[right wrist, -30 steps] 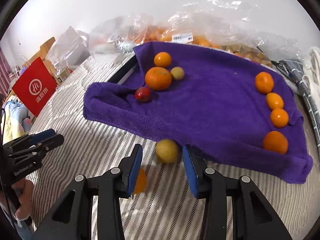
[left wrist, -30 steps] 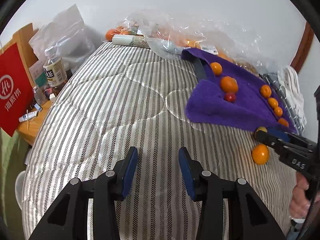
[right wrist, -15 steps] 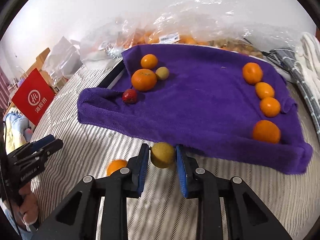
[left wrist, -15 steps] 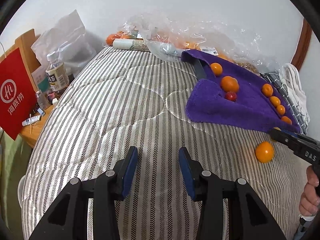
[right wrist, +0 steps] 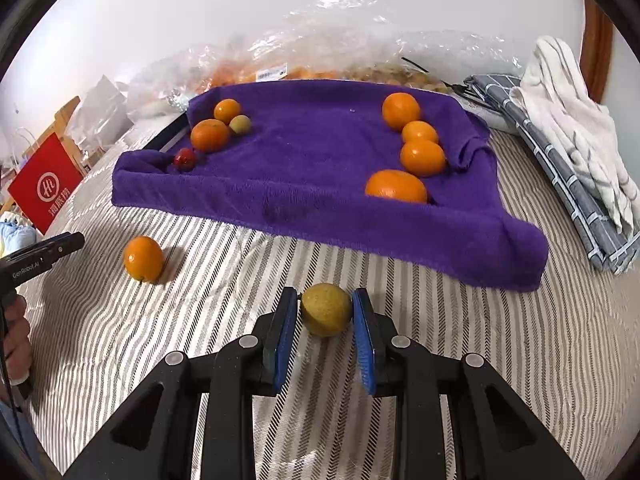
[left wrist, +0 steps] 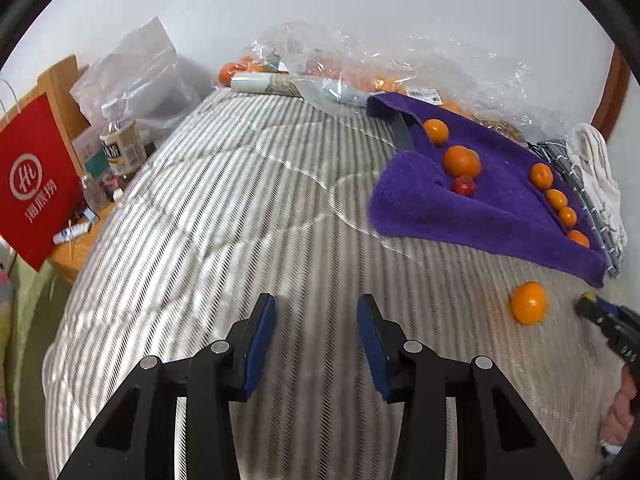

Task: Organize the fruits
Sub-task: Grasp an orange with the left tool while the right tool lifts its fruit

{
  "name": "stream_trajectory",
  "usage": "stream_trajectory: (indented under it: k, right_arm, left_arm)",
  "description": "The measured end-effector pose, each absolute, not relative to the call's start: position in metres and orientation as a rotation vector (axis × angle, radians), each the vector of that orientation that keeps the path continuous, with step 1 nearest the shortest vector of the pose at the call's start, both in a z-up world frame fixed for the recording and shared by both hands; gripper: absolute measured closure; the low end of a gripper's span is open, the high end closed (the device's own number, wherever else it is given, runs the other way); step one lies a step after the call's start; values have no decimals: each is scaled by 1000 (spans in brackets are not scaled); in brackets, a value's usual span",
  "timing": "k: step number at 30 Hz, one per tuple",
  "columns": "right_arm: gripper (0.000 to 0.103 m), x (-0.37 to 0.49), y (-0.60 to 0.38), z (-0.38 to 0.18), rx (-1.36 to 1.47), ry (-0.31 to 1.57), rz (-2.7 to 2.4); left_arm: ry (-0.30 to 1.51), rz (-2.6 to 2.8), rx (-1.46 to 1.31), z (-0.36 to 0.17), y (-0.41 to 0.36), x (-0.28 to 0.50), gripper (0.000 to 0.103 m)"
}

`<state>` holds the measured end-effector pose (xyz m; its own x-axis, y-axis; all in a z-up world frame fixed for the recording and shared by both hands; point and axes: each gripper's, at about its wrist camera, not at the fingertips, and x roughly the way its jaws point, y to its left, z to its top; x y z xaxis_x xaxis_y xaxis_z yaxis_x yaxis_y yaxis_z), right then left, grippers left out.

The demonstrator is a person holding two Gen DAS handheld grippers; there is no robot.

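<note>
A: Fruit first: the yellow-green fruit (right wrist: 326,310) sits between the blue pads of the right gripper (right wrist: 325,334), clamped on both sides, above the striped quilt (right wrist: 460,344) just short of the purple towel (right wrist: 320,184).

B: And the left gripper (left wrist: 316,344)?

A: Jaws apart, nothing between them, over bare quilt well away from everything.

B: What else is loose?

A: One orange (right wrist: 143,253) lies on the quilt, off the towel. On the towel, a row of four oranges (right wrist: 422,157) lines the right side; a mixed cluster with a red fruit (right wrist: 184,159) sits at the left.

B: Risks?

A: The fruit is round and held near the pad tips, so I'd judge it could squirt out if the grip eases, then roll on the soft quilt. The towel's raised front fold might catch it during placement.

B: Anything unclear?

A: The plastic bags (right wrist: 360,40) behind blur their contents. Whether the fruit touches the quilt, I cannot tell. In the left view, the right gripper is cut off at the edge.
</note>
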<state>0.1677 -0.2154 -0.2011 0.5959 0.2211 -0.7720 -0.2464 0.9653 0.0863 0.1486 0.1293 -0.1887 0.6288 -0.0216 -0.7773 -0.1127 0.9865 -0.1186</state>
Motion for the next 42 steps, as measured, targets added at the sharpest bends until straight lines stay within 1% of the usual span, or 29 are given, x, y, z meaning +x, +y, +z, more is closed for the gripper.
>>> stream_trajectory:
  k: [8,15,23,34,36,37,38,42]
  right_arm:
    - [75,166,-217,-205,6,878,289]
    - [75,156,-250,-196,40,854,239]
    - [75,144,-285,-193,74,846,180]
    - [75,146,-282,-198,55,857,172]
    - [75,146,-281,-198,57,858,175]
    - [75,146,-279,-198,55,860,178]
    - [75,146,-279,-198,54,860,178]
    - [75,146,-275,-198,51,863,181]
  left_arm:
    - [878,-64,-150,-168,87,139,63]
    - [882,-171,-141,-162,42,146,63]
    - [918,-236,-129,-170,5,159,63]
    - [968,-192,-75,-185,-12,172,63]
    - [966,-194,-79,-185,-12,172,65]
    - [967,-199,-81,-185,-12,172,70]
    - [967,-202,-78,-185,-13,172,72]
    - [952,-220,-65,-183,-16,169,72]
